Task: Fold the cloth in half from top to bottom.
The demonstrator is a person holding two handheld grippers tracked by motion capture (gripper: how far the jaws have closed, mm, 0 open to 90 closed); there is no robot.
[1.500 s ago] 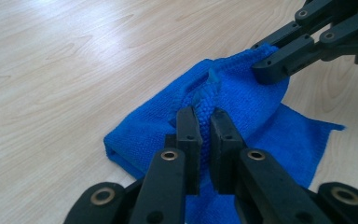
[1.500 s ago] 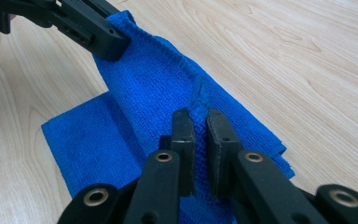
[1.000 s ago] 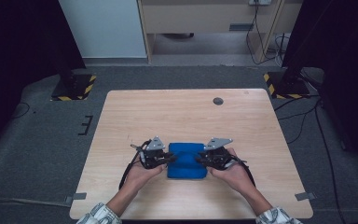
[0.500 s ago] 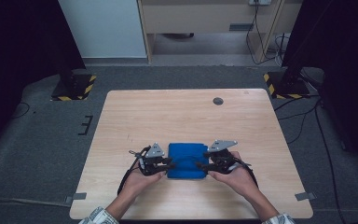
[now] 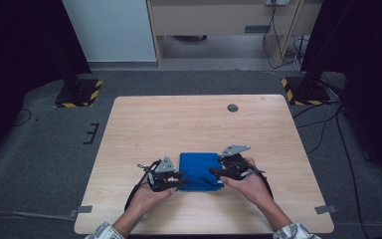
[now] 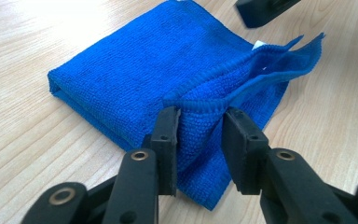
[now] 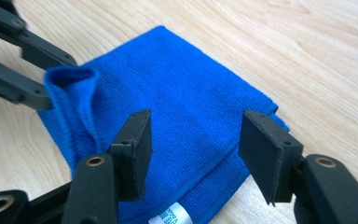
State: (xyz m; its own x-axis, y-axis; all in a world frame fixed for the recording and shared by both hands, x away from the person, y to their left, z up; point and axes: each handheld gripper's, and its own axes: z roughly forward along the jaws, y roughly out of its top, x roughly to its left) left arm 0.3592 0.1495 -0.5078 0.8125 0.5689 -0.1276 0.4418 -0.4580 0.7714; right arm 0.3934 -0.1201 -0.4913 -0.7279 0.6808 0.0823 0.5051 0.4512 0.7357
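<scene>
Left tongs: the left gripper is pinching a raised fold of the blue cloth between its two black jaws — its own view shows the fold bunched up there.
Right tongs: the right gripper has its jaws spread wide, one on each side of the cloth's near edge, not squeezing it.
Cloth: a folded blue square that lies flat between the two tongs, on the near part of the table.
Left gripper view: the lifted top layer runs off to a loose pointed corner, and a bit of the other tongs' black jaw sits just past the cloth.
Right gripper view: a small white tag peeks out at the cloth's near edge, and the left tongs hold up a rolled corner on the far side.
High view: both hands come in from the near side — the left hand and the right hand — with checked sleeves.
Change: a second ago both tongs sat a bit farther up the table; now they are nearer the person, and the cloth's near left corner is lifted.
Table: light wood, with a small dark round hole far off.
Room: grey carpet, two black stands with yellow and black stripes, cables, a pale cupboard at the back.
</scene>
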